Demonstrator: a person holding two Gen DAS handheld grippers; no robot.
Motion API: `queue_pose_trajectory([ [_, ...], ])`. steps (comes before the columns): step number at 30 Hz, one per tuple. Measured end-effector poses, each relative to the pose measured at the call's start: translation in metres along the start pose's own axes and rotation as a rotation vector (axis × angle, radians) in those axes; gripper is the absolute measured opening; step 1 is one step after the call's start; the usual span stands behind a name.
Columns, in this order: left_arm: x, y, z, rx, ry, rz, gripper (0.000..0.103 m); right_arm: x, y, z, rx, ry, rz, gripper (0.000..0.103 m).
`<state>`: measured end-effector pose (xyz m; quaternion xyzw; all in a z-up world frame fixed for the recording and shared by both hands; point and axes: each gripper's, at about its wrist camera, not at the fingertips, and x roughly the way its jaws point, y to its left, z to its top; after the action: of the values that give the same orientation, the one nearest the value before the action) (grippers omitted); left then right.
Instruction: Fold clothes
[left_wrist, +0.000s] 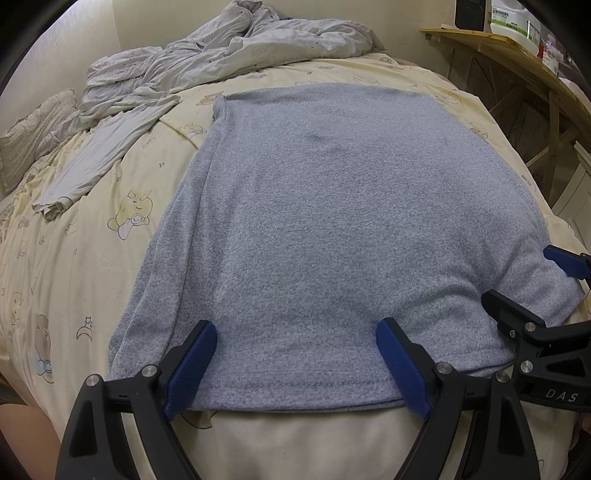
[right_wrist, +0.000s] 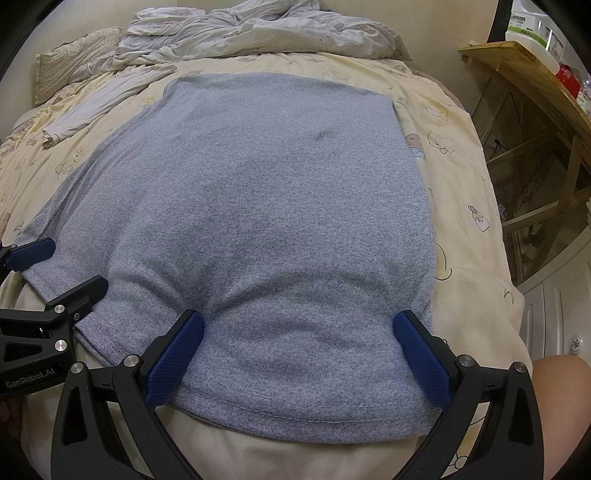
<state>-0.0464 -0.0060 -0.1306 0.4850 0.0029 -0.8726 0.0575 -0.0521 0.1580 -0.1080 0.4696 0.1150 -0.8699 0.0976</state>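
I've set both claws, left and right, spread over the shirt's near hem, ready to lift it.

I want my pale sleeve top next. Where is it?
The pale long-sleeved top lies on the bed, left of the grey shirt, below the crumpled quilt.

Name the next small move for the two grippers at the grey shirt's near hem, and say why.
Probably close both on the hem. The left gripper and right gripper sit open, side by side, straddling the near edge of the flat heathered grey knit shirt, which neither has pinched yet.
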Motion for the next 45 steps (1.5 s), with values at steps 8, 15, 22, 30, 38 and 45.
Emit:
queue_pose_trajectory([
  [8, 0.0002, 0.0, 0.0003, 0.001, -0.001, 0.001, 0.089, 0.0012, 0.0001, 0.0011, -0.002, 0.0, 0.001, 0.103],
  [15, -0.0007, -0.0016, -0.0001, 0.0, -0.001, 0.002, 0.089, 0.0016, 0.0007, 0.0015, -0.002, -0.001, 0.001, 0.103],
  [22, -0.0009, -0.0007, 0.0001, 0.001, -0.002, 0.001, 0.089, 0.0037, -0.0004, 0.0032, -0.002, -0.001, 0.002, 0.103],
  [30, -0.002, 0.0016, -0.0001, 0.001, -0.004, -0.005, 0.089, 0.0029, -0.0013, 0.0014, -0.002, -0.029, 0.001, 0.103],
  [38, -0.0035, 0.0043, -0.0002, 0.0, -0.006, -0.013, 0.089, 0.0044, -0.003, 0.0026, 0.005, -0.031, 0.01, 0.103],
  [45, -0.006, 0.0065, -0.0006, -0.001, -0.008, -0.017, 0.089, 0.0058, -0.0031, 0.0047, 0.003, -0.032, 0.011, 0.103],
])
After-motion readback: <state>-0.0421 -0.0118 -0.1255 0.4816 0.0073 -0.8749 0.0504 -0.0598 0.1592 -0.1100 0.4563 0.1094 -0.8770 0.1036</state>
